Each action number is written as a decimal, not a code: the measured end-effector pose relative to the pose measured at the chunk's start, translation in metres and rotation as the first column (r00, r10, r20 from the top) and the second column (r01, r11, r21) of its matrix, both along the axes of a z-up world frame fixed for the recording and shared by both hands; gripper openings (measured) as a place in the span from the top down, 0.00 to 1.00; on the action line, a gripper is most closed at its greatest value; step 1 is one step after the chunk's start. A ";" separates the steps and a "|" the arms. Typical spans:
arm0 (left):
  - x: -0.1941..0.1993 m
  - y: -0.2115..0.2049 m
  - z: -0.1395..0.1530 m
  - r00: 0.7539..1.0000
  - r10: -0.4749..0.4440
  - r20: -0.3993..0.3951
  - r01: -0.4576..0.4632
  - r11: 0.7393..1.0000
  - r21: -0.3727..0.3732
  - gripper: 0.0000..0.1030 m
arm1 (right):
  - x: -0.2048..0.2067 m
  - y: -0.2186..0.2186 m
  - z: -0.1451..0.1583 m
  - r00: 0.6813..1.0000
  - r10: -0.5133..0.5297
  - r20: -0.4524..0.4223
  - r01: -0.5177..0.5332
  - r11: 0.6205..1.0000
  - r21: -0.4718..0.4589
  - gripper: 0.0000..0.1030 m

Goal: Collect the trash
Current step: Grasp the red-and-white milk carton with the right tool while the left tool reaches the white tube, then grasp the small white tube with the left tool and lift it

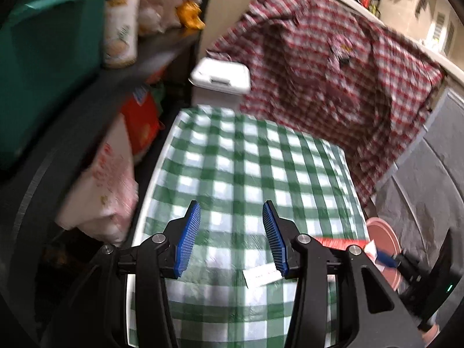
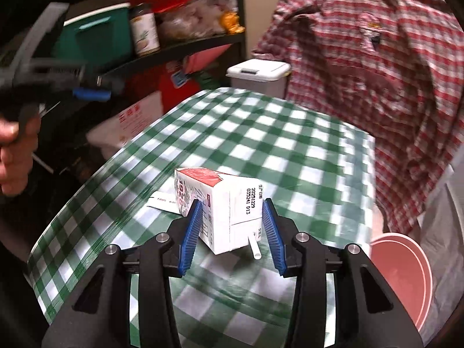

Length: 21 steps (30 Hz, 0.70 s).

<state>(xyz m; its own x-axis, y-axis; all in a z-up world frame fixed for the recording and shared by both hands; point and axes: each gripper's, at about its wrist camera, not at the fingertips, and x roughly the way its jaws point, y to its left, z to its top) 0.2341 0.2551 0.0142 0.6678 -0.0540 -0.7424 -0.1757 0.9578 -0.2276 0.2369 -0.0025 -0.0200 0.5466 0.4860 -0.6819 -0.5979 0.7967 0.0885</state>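
A white and red milk carton (image 2: pixel 220 208) with a white straw (image 2: pixel 254 248) lies on its side on the green checked tablecloth (image 2: pixel 261 136). My right gripper (image 2: pixel 231 233) is open, its blue pads on either side of the carton's near end; contact cannot be told. A small white paper wrapper (image 2: pixel 161 201) lies just left of the carton and shows in the left wrist view (image 1: pixel 262 278). My left gripper (image 1: pixel 232 239) is open and empty above the cloth; it also shows blurred at the left of the right wrist view (image 2: pixel 87 92). A sliver of the carton (image 1: pixel 339 242) shows at right.
A white lidded bin (image 2: pixel 258 76) stands beyond the table's far edge. A pink bucket (image 2: pixel 400 275) sits at the table's right side. A red checked shirt (image 2: pixel 371 66) hangs behind. Shelves with a green box (image 1: pixel 43 63), a jar (image 2: pixel 144 30) and bags line the left.
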 end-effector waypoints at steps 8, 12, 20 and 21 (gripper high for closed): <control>0.018 -0.059 -0.063 0.969 -0.215 -0.120 0.215 0.976 -0.017 0.60 | 0.007 -0.028 0.006 0.996 -0.084 0.011 0.084 0.996 -0.002 0.59; 0.023 -0.085 -0.089 0.934 -0.318 -0.165 0.322 0.947 -0.001 0.60 | 0.010 -0.037 0.010 0.994 -0.109 0.023 0.109 0.994 -0.007 0.60; 0.029 -0.114 -0.107 0.895 -0.400 -0.197 0.415 0.909 0.040 0.56 | 0.012 -0.050 0.010 0.992 -0.125 0.031 0.125 0.992 -0.019 0.60; 0.029 -0.117 -0.108 0.891 -0.406 -0.202 0.423 0.905 0.043 0.56 | 0.012 -0.051 0.010 0.991 -0.127 0.031 0.128 0.992 -0.017 0.60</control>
